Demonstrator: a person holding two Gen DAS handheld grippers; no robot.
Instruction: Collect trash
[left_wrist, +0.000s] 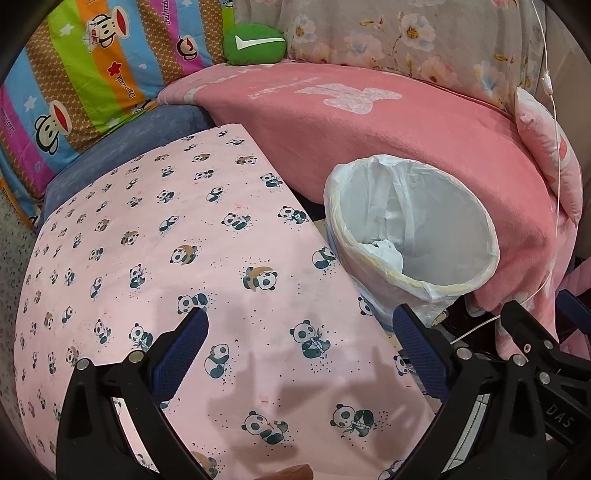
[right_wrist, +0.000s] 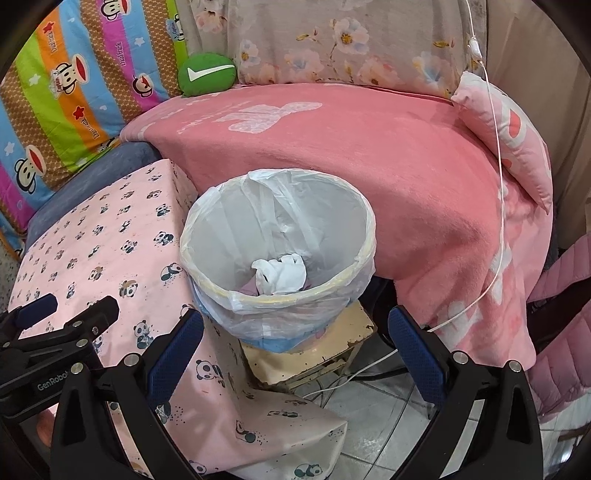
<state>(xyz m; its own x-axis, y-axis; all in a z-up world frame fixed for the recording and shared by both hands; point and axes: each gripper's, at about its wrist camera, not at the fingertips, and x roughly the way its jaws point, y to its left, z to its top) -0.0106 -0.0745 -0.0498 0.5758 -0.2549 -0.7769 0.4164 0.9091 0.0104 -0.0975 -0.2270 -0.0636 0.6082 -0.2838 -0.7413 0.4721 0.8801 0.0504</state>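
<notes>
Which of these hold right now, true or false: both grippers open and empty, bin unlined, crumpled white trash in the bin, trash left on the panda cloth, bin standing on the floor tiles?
1. Left gripper and right gripper are open and empty. True.
2. The bin is unlined. False: a white plastic liner covers it.
3. Crumpled white trash lies in the bin. True.
4. Trash remains on the panda cloth. False: none visible.
5. The bin stands on floor tiles. False: it sits on a worn cream stool.
</notes>
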